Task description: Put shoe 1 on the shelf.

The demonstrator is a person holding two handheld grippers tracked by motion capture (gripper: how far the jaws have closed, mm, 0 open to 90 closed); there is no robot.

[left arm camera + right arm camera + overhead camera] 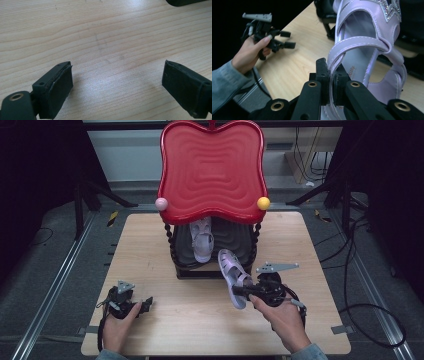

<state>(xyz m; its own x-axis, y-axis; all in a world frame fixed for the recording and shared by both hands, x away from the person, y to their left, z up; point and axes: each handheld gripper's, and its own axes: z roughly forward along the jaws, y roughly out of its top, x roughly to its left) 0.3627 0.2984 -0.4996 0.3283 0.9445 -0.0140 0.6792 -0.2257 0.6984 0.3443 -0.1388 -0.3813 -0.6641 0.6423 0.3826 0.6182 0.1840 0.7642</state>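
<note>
Pinching sandal [364, 52] strap — right hand-held gripper [332, 75]

The sandal [372, 50] was pale lilac with a glittering silver trim, its twin [202, 241] the same lilac, the shelf top [212, 170] glossy red with rippled rings, its knobs pink [161, 203] and yellow [263, 203], the table [150, 270] light wood-grained.

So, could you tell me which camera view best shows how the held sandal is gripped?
The right gripper view: the right gripper pinches the lilac sandal's heel strap between its shut jaws, close up. The high view shows the whole sandal, small, by the red shelf. The left gripper view shows bare table.
</note>
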